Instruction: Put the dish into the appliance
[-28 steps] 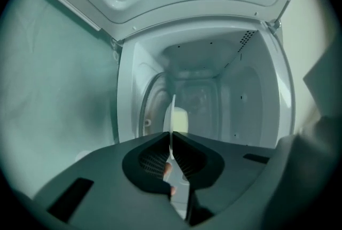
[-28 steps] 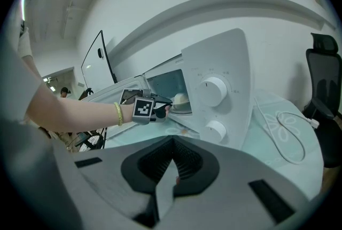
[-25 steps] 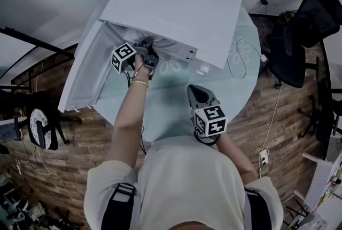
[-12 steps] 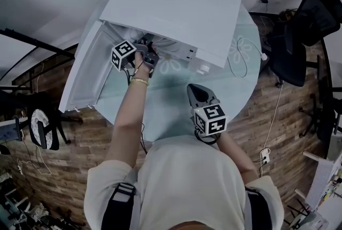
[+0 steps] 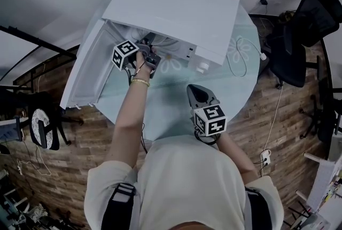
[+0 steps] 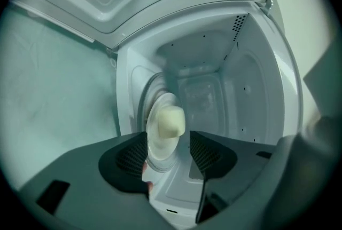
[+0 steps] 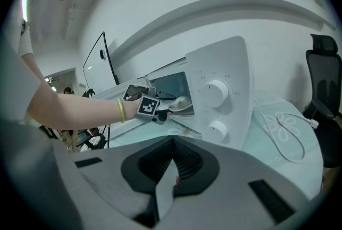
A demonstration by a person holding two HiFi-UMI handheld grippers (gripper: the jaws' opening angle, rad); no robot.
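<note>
While the left gripper (image 6: 168, 150) is opening its jaws around the dish (image 6: 159, 135) sitting inside the white appliance (image 6: 256, 90), the right gripper (image 7: 172, 162) is hovering over the table (image 5: 171, 103), jaws pressed together.

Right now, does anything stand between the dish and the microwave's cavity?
Nothing visible does. The microwave door is swung open, and the dish already lies in the cavity, between the left gripper's opening fingers.

a round pale green table (image 5: 165, 109) stands on a wooden floor (image 5: 278, 117). a black office chair (image 5: 312, 18) sits near the table's far right edge.
</note>
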